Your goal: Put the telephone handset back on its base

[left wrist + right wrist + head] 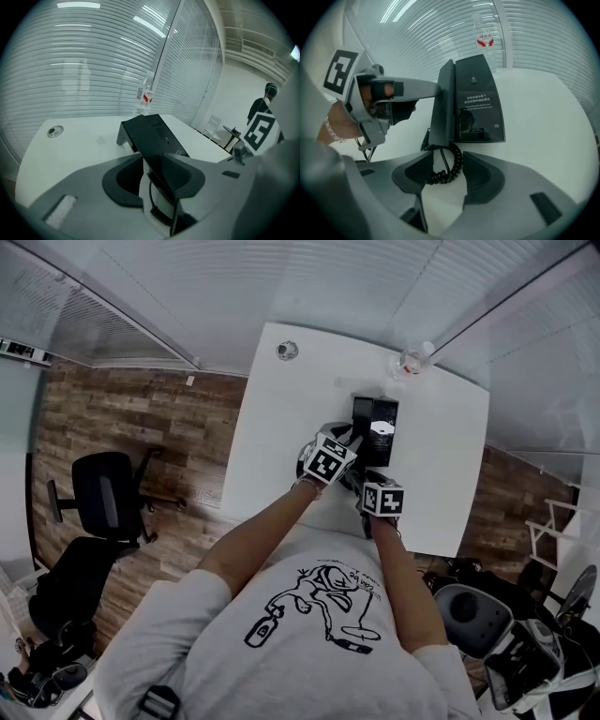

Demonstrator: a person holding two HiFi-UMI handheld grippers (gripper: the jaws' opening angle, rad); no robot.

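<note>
A black desk telephone base (480,103) stands on the white table (272,437), facing me. The black handset (443,103) lies along the base's left side; I cannot tell whether it rests fully in the cradle. My left gripper (436,89) reaches in from the left and is shut on the handset (154,164), which runs between its jaws toward the base (166,133). The coiled cord (447,166) loops on the table before the phone. My right gripper (449,180) hovers open over that cord, its pads apart from it. From above, both grippers (349,442) (371,479) crowd the phone (382,427).
A clear water bottle (412,360) (483,35) stands at the table's far edge behind the phone. A round cable grommet (287,351) (55,132) sits at the far left. A black office chair (108,493) is on the wooden floor left of the table. A person (265,101) stands far off.
</note>
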